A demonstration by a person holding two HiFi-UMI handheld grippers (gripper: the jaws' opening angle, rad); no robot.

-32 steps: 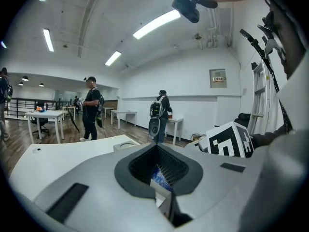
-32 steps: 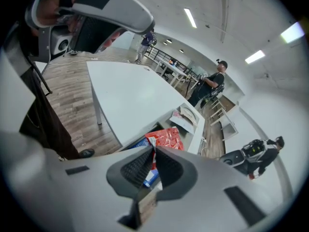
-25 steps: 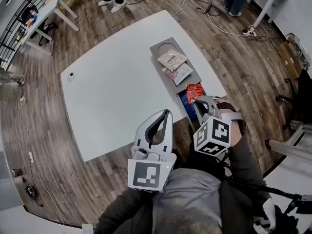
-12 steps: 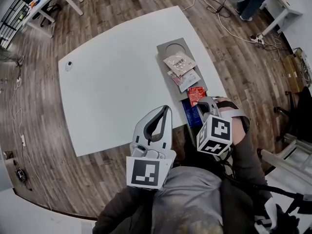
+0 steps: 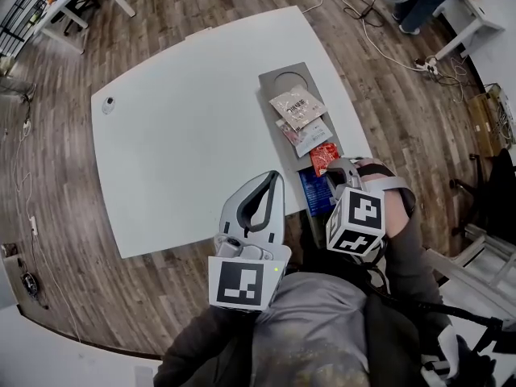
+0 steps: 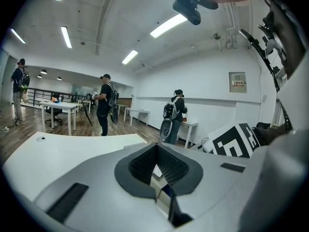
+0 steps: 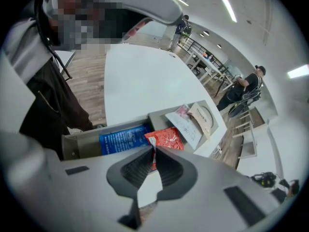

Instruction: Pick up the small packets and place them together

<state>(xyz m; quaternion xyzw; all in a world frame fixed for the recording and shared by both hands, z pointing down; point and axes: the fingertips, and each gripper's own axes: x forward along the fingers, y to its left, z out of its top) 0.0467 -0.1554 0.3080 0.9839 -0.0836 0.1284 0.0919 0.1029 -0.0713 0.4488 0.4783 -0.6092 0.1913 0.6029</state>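
Head view: I see the white table [image 5: 193, 127] with a grey tray [image 5: 278, 75] lying along its right edge. The packets run in a row on the tray. A beige packet [image 5: 296, 106] is farthest from me and overlaps a pink-and-white packet [image 5: 308, 133]. Then comes a red packet [image 5: 324, 155], and a blue packet [image 5: 314, 192] sits at the near end. My right gripper [image 5: 333, 168] points steeply down, its tips at the near edge of the red packet. My left gripper [image 5: 276, 185] hangs over the table's near edge, just left of the tray, touching nothing.

Left gripper view: the left gripper [image 6: 156, 146] has its jaws clenched tip to tip with nothing between them. The table [image 6: 58, 153] spreads out beyond, and a person [image 6: 104, 104] stands among desks across the room.

Right gripper view: the right gripper [image 7: 153, 150] has its jaws pinched on the near corner of the red packet [image 7: 166, 138], and red shows through the slit behind the tips. The blue packet [image 7: 123, 138] lies just beside it in the tray [image 7: 79, 144]. The pink-and-white packet [image 7: 186, 124] and the beige packet [image 7: 200, 115] lie overlapped beyond
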